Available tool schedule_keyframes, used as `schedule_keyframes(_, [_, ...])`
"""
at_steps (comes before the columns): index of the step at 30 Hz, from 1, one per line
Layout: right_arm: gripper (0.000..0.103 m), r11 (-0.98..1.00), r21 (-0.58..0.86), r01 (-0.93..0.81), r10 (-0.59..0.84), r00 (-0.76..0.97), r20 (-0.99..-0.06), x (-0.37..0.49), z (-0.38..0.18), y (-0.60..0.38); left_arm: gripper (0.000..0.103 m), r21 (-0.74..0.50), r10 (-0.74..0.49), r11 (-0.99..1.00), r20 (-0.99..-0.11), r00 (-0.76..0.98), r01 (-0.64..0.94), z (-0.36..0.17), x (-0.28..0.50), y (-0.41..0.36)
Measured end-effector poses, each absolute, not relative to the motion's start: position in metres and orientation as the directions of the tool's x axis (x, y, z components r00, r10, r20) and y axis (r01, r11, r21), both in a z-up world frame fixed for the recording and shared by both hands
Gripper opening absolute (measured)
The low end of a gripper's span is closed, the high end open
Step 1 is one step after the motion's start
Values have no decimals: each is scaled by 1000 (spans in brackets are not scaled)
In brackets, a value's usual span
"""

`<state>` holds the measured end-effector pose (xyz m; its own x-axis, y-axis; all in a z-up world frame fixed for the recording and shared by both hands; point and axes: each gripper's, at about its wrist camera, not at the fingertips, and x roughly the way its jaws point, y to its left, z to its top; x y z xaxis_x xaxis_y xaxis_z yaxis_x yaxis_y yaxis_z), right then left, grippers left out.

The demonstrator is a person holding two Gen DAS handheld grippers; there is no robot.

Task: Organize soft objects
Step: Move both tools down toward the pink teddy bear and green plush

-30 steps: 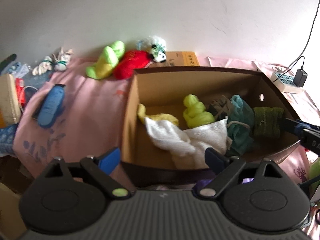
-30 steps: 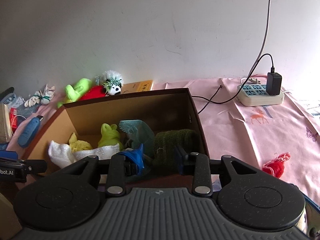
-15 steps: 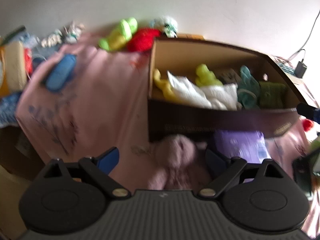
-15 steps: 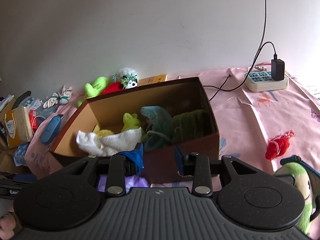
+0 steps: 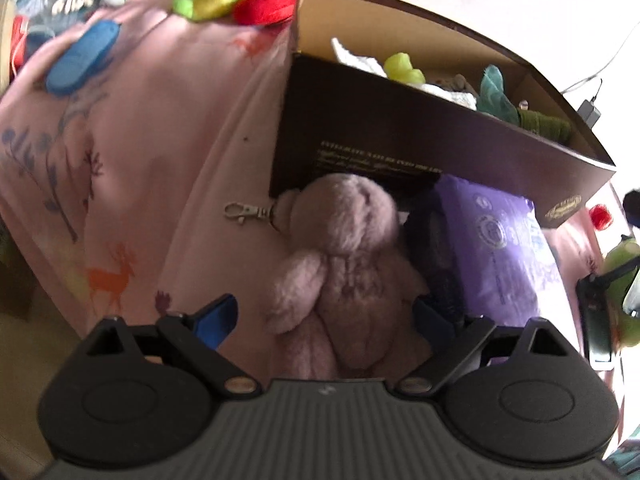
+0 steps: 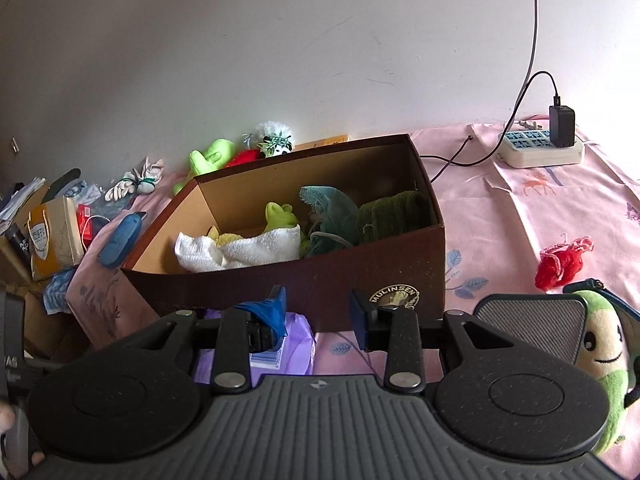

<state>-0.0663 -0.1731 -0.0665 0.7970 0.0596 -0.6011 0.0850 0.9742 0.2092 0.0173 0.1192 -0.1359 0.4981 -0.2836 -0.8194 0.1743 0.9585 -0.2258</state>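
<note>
Left hand-held gripper [image 5: 322, 314]: I've got its fingers spread wide, clamped on nothing. The pink plush bear [image 5: 344, 264] lies between them on the pink sheet [image 5: 152, 152], head pointing away from me, touching neither pad as far as I can tell. Its metal clasp [image 5: 242, 212] sits ahead and left of the left finger. Dead ahead past the bear is the brown cardboard box [image 5: 400, 136], the bear's head right at its near wall. Ahead and right, just beside the bear, is a purple tissue pack [image 5: 500, 248].

Right hand-held gripper [image 6: 318, 314]: fingers apart with a moderate gap, nothing between them. I see the same box [image 6: 344, 276] directly ahead, holding a white towel [image 6: 244, 250], a lime plush [image 6: 280, 216], a teal cloth [image 6: 332, 208] and a dark green roll [image 6: 394, 210], left to right. To the gripper's right sit a red knit piece [image 6: 562, 260] and, nearer, a green avocado plush [image 6: 604, 356]. Far ahead-right is a power strip [image 6: 540, 148].
</note>
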Motion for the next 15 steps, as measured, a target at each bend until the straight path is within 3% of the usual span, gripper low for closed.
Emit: schedule_keyframes(15, [17, 983, 186, 10, 98, 824, -559, -89, -61, -169, 95, -186, -282, 955, -808, 518, 230, -146, 32, 104])
